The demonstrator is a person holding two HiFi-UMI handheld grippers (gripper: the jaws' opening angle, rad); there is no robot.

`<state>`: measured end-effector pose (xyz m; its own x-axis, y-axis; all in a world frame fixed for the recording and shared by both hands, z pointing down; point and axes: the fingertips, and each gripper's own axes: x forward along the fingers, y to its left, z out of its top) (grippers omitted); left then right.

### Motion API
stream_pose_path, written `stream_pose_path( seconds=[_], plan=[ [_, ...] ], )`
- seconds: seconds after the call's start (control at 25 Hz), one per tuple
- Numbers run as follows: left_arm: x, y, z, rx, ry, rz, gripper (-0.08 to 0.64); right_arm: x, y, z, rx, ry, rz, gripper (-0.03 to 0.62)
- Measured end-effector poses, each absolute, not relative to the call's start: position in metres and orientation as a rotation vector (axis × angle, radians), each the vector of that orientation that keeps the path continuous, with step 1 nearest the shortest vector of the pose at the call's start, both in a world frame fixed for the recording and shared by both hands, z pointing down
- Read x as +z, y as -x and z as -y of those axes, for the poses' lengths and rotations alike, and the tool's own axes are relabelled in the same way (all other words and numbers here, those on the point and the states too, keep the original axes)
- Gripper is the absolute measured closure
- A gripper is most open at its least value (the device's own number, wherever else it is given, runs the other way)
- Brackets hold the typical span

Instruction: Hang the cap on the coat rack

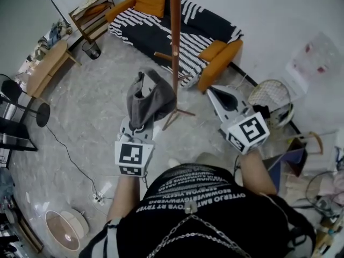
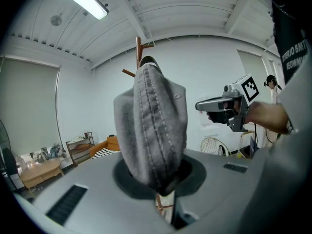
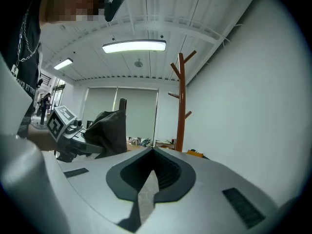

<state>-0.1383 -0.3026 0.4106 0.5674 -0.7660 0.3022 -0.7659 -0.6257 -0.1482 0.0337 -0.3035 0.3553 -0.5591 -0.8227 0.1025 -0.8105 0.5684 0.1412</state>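
**Left gripper is holding the cap up by the coat rack**

The left gripper (image 1: pixel 138 129) is pinching the grey cap (image 1: pixel 148 98) at its bottom edge. Its jaws are almost all the way together, with only the cloth squeezed between them. In the left gripper view the cap (image 2: pixel 151 126) is standing straight up from the tips of the left gripper (image 2: pixel 163 185) and is filling the middle of the view. Its stitched seams are running up and down.

The brown coat rack (image 1: pixel 175 42) is standing just ahead of the left gripper and a little to its right. The top pegs of the coat rack (image 2: pixel 138 48) are poking out right above the cap. The cap seems to be very near the pole, but it is hard to tell if they are touching.

The right gripper (image 1: pixel 216 94) is pointing forward on the other side of the pole, well away from the cap. In its own view the right gripper (image 3: pixel 152 152) is closed to a point and is holding nothing. From there the coat rack (image 3: pixel 181 106) is standing ahead and a bit to the right. The cap (image 3: pixel 109 130) and the left gripper (image 3: pixel 73 130) are off to the left of the right gripper.

A striped sofa (image 1: pixel 161 31) is sitting far past the pole.
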Motion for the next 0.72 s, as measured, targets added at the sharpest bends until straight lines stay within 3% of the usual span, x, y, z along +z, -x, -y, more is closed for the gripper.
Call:
stream_pose_path(
  seconds=[0.72],
  plan=[
    [0.416, 0.109, 0.335, -0.564, 2.796, -1.349, 0.538, 0.353, -0.046, 0.347, -0.102, -1.346, 2.679, 0.589]
  ],
)
